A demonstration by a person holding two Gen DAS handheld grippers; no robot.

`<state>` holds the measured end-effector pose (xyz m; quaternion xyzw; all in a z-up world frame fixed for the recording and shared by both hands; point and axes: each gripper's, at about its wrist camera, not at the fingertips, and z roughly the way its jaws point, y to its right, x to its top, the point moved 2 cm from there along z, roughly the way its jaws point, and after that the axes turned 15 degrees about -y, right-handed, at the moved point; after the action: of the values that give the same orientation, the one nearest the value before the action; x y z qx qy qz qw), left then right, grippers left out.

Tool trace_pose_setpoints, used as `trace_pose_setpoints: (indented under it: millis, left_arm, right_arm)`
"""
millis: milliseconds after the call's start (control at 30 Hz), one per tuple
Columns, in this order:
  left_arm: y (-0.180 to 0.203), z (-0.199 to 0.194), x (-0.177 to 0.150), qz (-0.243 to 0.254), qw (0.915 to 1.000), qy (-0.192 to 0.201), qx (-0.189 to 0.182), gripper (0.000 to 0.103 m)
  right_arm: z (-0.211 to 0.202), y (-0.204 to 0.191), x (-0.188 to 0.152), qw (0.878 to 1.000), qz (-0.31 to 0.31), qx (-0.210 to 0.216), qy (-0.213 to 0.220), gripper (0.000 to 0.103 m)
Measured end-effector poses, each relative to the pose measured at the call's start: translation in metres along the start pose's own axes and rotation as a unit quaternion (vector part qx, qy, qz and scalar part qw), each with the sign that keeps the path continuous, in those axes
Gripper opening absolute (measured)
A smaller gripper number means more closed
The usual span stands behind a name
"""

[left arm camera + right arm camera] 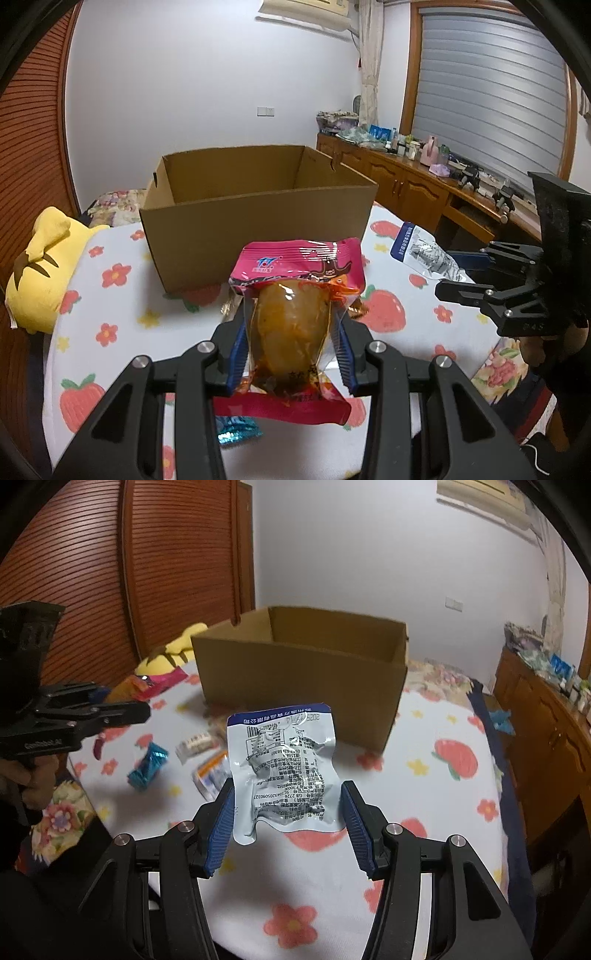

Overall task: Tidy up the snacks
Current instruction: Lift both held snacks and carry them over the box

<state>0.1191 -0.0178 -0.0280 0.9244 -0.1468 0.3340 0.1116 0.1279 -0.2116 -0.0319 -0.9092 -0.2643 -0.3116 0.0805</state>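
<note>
My left gripper (291, 350) is shut on a pink snack packet (291, 317) with an orange food piece inside, held above the bed. My right gripper (288, 819) is shut on a white and blue vacuum packet (284, 775), held up in the air. An open brown cardboard box (255, 218) stands on the strawberry blanket ahead of both grippers; it also shows in the right wrist view (299, 679). The right gripper also shows in the left wrist view (458, 280), with its packet (424, 251). The left gripper shows in the right wrist view (122, 705).
Loose snacks lie on the blanket (424, 760): a teal foil packet (147, 768), a small white packet (195, 744) and an orange and white packet (210, 775). A yellow plush (40, 269) lies at the left. A wooden cabinet (413, 184) with clutter stands at the right.
</note>
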Motion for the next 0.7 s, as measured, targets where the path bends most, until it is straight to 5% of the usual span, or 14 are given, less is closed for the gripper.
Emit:
trace_pose_setpoints:
  millis: [700]
  left_arm:
    - [-0.027, 0.026, 0.087, 0.007, 0.9997, 0.014, 0.017, 0.039]
  right_arm:
    - [0.018, 0.021, 0.093, 0.999, -0.012, 0.003, 0.034, 0.057]
